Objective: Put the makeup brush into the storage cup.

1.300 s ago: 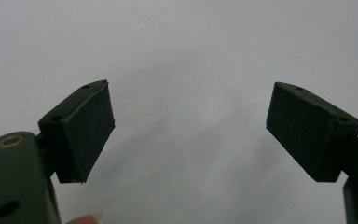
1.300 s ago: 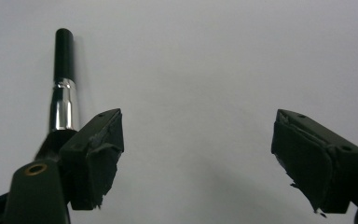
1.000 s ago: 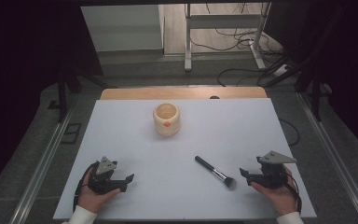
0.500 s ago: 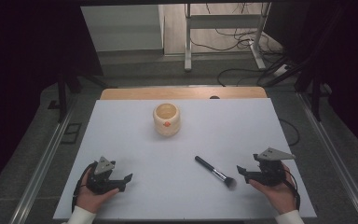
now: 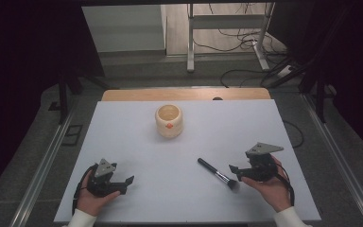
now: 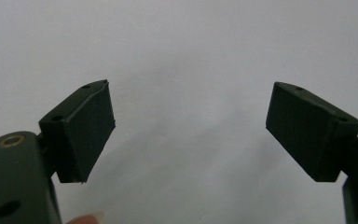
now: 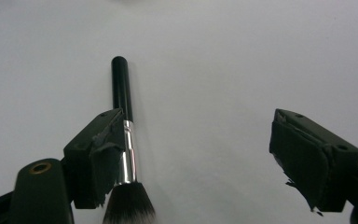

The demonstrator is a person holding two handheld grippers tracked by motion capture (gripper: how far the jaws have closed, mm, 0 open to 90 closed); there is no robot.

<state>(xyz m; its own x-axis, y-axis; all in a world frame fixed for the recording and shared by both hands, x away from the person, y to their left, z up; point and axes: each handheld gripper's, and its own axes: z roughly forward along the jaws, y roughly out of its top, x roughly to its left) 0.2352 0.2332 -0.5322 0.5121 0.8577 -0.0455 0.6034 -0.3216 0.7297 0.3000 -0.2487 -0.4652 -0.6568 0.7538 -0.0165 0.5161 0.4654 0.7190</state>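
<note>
The work looks barely begun: the black-handled makeup brush (image 5: 217, 173) lies ungrasped on the white worktop (image 5: 137, 142), at 9 o'clock of the right hand-held gripper (image 5: 235, 169), whose jaws stand apart, as do those of the left hand-held gripper (image 5: 125, 184).

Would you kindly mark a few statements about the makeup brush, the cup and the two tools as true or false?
1. The makeup brush lies flat on the table. True.
2. The right tool is shut on the brush. False: its jaws are wide open, the brush beside one jaw.
3. The left tool holds the cup. False: it is open, well apart from the cup.
4. The cup stands upright. True.
</note>
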